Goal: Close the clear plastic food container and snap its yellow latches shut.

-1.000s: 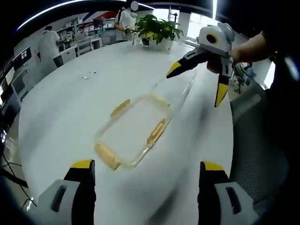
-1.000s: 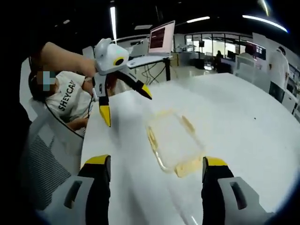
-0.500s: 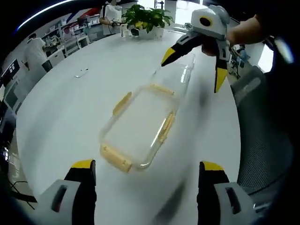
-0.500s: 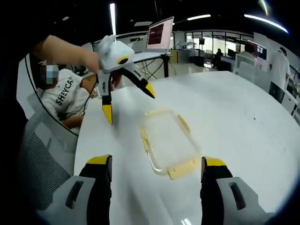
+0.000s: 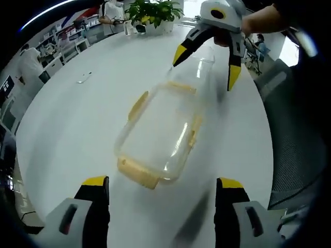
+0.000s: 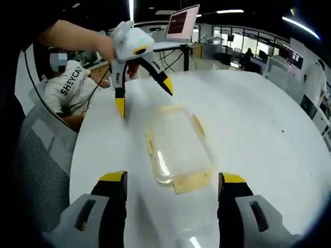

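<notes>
Wide open and empty at the left claw [image 5: 163, 182], tips set either side of the near end of the box [image 5: 158, 134]. Same at the right claw [image 6: 173, 178]: jaws apart, gripping nothing, straddling the opposite end. Box flat on the white table [image 5: 67, 119], between the two claws and close to both.

Changed over the last second: both claws brought in closer, so the box now looms larger in both views, with each claw hanging over one end. Seemingly still the approach; no latch touched yet and none pressed down. Yellow latches splayed outward, so probably unsnapped. A clear, glinting piece beyond the far end in the left gripper view, possibly the lid [image 5: 199, 62]. Hard to tell whether on, off or hinged.

Count, near to far:
- Two claws.
- One box.
- Four latches: near end [image 5: 137, 173], left side [image 5: 138, 106], right side [image 5: 194, 137], far end [image 5: 181, 87].

Farther off: one potted plant [image 5: 150, 10] at the table's far edge in the left gripper view. In the right gripper view, one seated person [image 6: 67, 88] beside the table and one laptop [image 6: 186, 20] on a stand behind.
</notes>
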### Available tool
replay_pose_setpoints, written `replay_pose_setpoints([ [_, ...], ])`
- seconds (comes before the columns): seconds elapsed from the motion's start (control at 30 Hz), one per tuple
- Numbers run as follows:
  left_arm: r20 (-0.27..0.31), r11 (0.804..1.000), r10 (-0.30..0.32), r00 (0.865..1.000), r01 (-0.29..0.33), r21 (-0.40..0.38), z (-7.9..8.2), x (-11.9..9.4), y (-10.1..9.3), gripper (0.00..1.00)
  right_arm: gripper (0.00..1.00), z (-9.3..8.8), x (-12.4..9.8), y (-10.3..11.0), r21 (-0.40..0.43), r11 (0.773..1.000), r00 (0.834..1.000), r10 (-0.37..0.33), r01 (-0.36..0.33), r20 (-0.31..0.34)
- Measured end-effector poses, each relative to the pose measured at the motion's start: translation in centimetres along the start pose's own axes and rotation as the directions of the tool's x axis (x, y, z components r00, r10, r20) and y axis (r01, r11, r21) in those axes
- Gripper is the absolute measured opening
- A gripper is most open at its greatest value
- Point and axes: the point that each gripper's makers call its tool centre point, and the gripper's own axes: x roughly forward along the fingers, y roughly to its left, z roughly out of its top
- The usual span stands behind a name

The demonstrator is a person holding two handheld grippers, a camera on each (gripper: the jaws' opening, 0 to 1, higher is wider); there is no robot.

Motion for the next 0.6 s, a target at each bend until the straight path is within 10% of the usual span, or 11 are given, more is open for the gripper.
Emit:
replay_pose_setpoints([
  [0.6,-0.067,0.99,-0.058,0.996,0.066,0.128,-0.4,0.9,1.2,0.63,0.64,-1.2,1.7,-1.7,-0.083,0.995,0.991,0.042,-0.053,-0.131],
])
